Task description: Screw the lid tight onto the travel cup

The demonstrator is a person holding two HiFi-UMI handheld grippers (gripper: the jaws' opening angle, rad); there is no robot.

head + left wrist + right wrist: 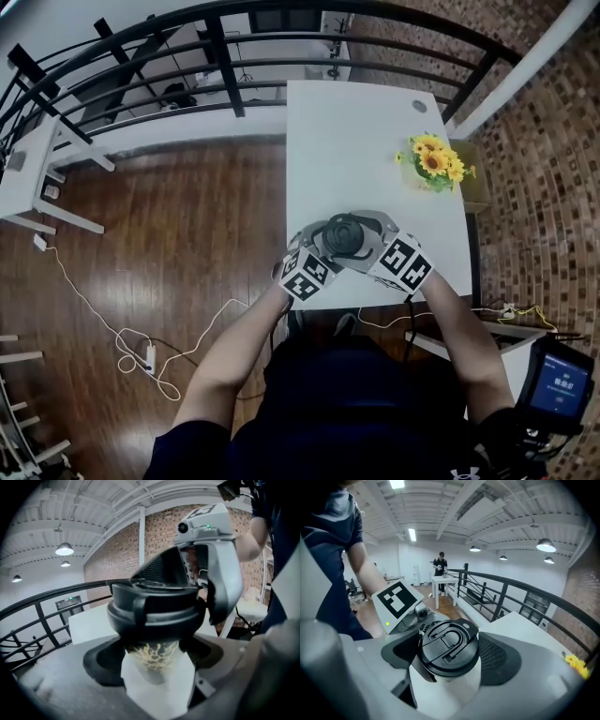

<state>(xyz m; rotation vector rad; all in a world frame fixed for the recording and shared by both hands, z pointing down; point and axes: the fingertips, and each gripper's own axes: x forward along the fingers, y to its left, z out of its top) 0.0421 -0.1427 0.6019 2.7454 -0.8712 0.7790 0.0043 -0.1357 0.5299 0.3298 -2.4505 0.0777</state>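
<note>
The travel cup stands near the front edge of the white table (352,131), its black lid (345,234) facing up at me. My left gripper (317,251) is shut on the cup's white body with its gold pattern (152,660), just under the lid (152,609). My right gripper (377,246) comes in from the right and is shut on the lid (447,646), one jaw on each side of its rim. In the left gripper view the right gripper (206,573) reaches over the lid. The right gripper view shows the left gripper's marker cube (396,599) behind the cup body (459,681).
A bunch of yellow flowers (434,161) sits on the table's right side. A black railing (234,56) runs behind the table. Wooden floor with white cables (141,352) lies to the left, and a small screen (560,380) at the lower right.
</note>
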